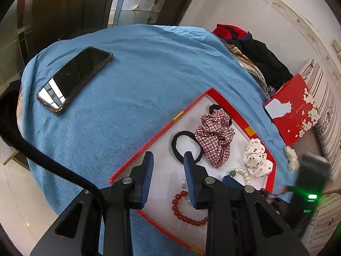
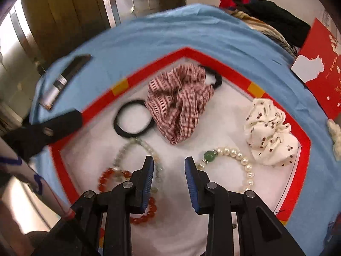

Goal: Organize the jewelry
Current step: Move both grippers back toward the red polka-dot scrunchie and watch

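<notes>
Far left on the blue cloth [image 1: 132, 81]: smartphone [image 1: 74, 79], screen up, well apart from the tray.

Red-rimmed tray [image 1: 158, 135] with white floor sits right of it and holds all but one of the jewelry and hair items.

Left gripper [image 1: 168, 160]: jaws wide, nothing between them, over the tray's near-left part. Its right finger overlaps the near arc of the black hair tie [image 1: 187, 147] in the left wrist view; contact unclear.

Near-left in tray: red bead bracelet [image 2: 147, 213], overlapped by a pale translucent bead bracelet [image 2: 138, 147].

Right gripper [image 2: 169, 162]: jaws wide, empty, over the tray middle between the two bracelet groups.

Behind it, centre-far: red-and-white plaid scrunchie [image 2: 179, 102], touching the black hair tie on its left; a second black tie [image 2: 215, 77] pokes out at its far right.

Right of the right gripper: pearl bracelet with a green bead [image 2: 236, 160].

Further right: white cherry-print scrunchie [image 2: 270, 132], against the tray's right rim.

Off the tray, right edge of the cloth: cream scrunchie [image 1: 292, 157].

Far right: red box lid with flower print [image 1: 292, 111]; clothes pile [image 1: 251, 49] behind it.
</notes>
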The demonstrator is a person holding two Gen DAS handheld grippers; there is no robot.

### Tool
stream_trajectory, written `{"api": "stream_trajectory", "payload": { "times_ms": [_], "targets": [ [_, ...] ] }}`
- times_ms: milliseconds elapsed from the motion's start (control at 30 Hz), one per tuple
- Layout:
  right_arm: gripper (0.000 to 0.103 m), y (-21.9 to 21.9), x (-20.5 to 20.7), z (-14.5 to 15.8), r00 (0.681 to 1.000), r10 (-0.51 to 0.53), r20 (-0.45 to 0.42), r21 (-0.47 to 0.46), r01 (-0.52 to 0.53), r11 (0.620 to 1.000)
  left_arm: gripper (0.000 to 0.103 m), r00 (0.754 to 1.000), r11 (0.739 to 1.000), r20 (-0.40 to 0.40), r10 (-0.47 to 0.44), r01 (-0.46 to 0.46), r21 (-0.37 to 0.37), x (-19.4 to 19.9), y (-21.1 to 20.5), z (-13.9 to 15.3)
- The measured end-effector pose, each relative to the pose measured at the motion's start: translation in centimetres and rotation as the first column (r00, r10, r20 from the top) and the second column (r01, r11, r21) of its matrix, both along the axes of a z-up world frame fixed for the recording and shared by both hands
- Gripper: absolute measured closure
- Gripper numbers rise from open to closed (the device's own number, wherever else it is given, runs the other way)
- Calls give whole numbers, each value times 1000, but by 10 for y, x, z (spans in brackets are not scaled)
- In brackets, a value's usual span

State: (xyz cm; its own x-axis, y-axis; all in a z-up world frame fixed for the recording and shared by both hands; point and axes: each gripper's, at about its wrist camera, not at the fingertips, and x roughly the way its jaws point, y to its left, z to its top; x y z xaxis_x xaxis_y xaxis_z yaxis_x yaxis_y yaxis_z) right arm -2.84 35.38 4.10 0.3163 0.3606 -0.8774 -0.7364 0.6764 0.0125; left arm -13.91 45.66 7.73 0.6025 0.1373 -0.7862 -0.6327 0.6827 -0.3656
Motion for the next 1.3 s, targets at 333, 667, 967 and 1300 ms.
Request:
{"api": "stream_trajectory", "payload": {
  "times_ms": [333, 667, 967, 1300],
  "targets": [
    [69, -85, 5, 44, 984, -159, 76, 97, 151, 984, 74, 998, 998, 15, -55, 55, 12, 10, -15, 4],
    [67, -261, -26, 53, 914, -406, 23, 152, 398, 905, 74, 840, 833, -11, -543, 537, -133, 44, -95, -17],
    [67, -361, -50, 48, 825, -565, 25, 159, 555, 817, 100, 782, 804, -229, -579, 594, -5, 60, -146, -38],
    [66, -446, -56, 43, 705, -709, 18, 177, 695, 697, 98, 885, 875, -61, -462, 466, 131, 59, -139, 2]
  ]
}}
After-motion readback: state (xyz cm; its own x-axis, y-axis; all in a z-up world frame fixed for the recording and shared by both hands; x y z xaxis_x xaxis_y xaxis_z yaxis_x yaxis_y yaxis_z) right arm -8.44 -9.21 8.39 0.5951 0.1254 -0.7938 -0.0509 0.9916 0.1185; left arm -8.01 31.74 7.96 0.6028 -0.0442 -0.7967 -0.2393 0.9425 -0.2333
